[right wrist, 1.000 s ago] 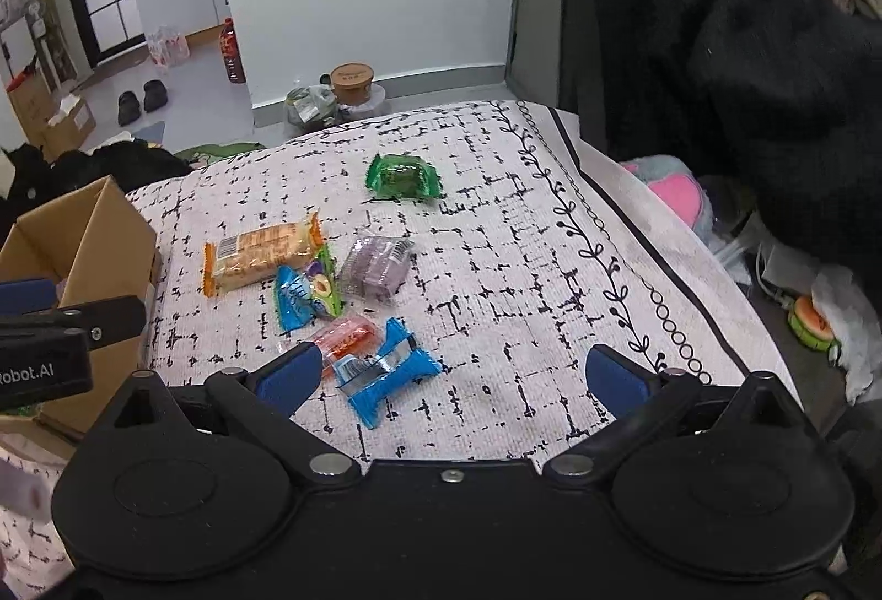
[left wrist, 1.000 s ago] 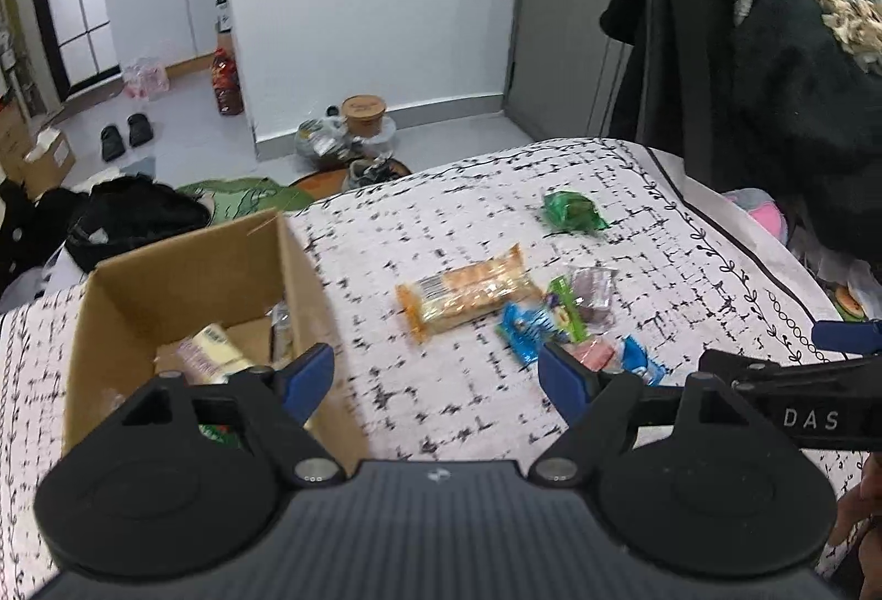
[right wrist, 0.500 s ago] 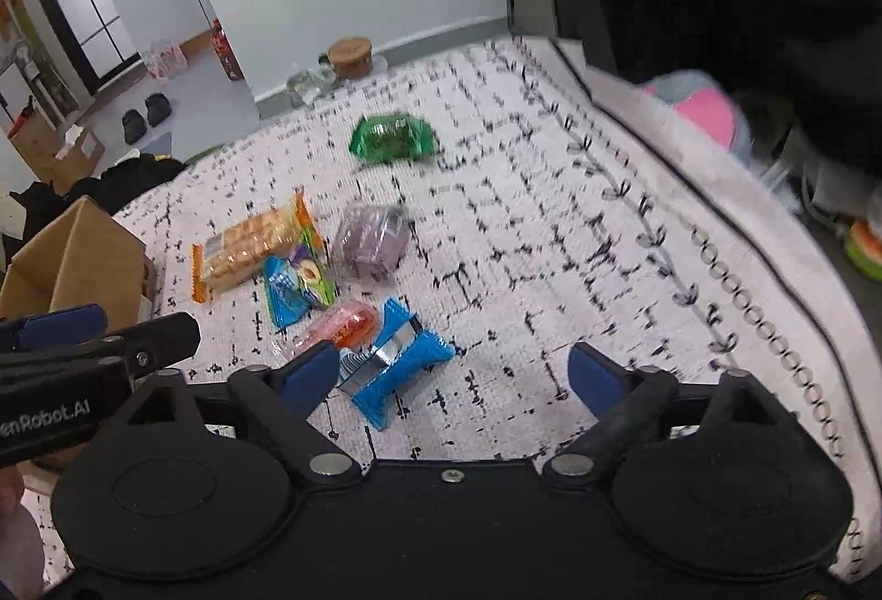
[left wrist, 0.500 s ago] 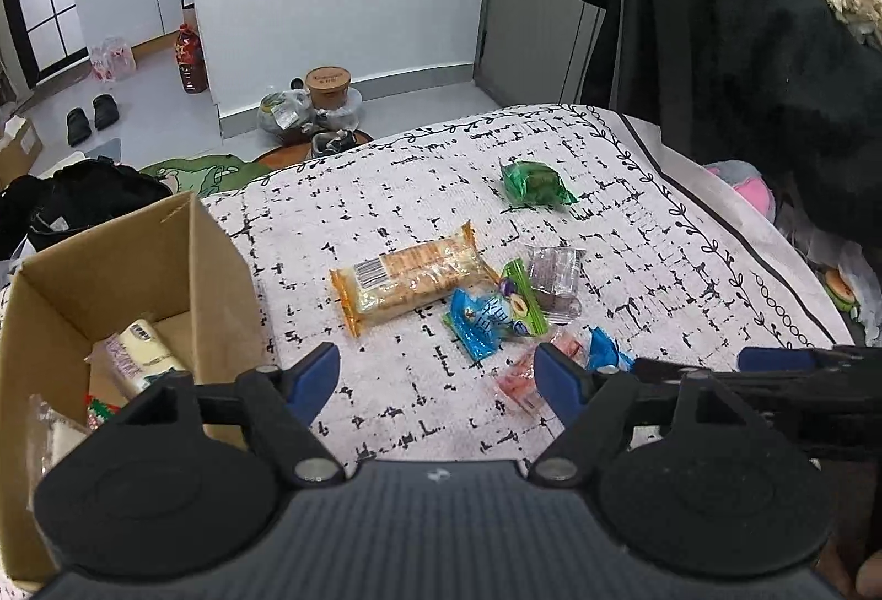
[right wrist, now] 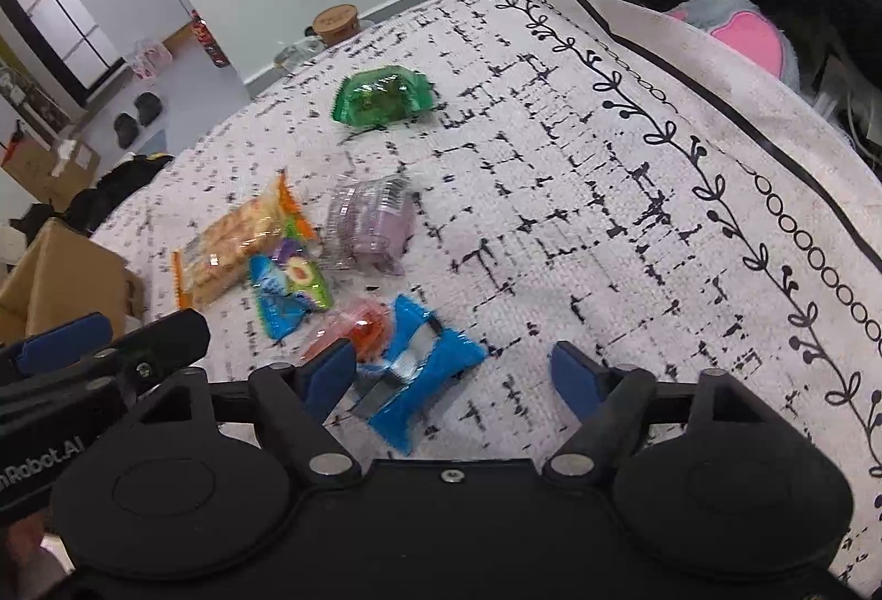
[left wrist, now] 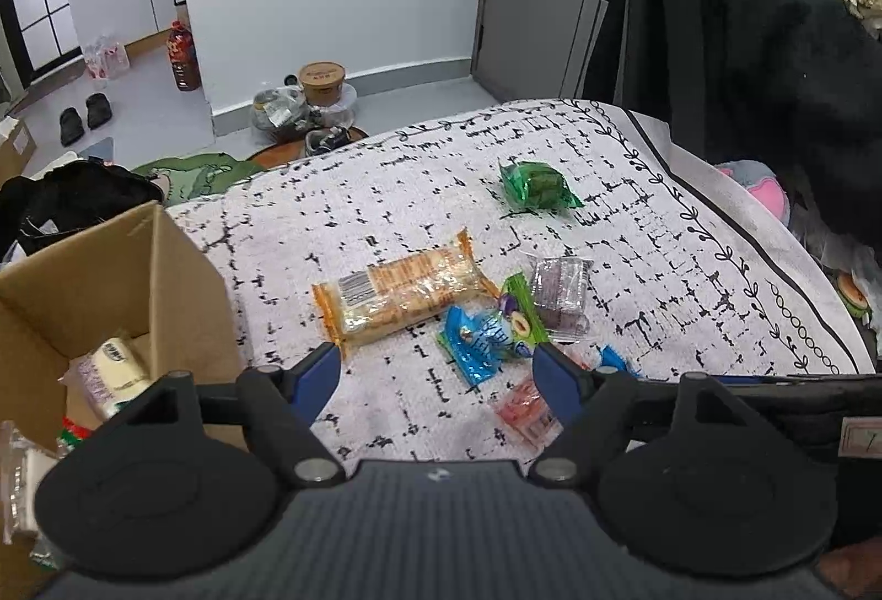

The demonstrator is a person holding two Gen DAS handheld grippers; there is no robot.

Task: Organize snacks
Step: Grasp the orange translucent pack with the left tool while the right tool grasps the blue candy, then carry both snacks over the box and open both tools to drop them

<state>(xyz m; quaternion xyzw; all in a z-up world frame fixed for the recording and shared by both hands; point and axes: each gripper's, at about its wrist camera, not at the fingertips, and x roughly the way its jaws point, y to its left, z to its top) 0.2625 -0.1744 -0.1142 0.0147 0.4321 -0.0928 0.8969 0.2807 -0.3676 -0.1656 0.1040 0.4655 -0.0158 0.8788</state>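
Both grippers have come lower and closer to the snacks than a second ago. At the left stands the cardboard box (left wrist: 99, 280), open on top with some packets already inside, so it seems the place for collecting. Beside it the left gripper (left wrist: 435, 374) hangs open and empty over the patterned cloth (left wrist: 689, 269), near the orange biscuit pack (left wrist: 402, 294) and the blue-green packet (left wrist: 488, 335). More to the right, the right gripper (right wrist: 455, 374) is closing its jaws; the blue wrapper (right wrist: 419, 368) lies between them, not yet pressed. The green packet (right wrist: 380, 96) lies apart, further back.
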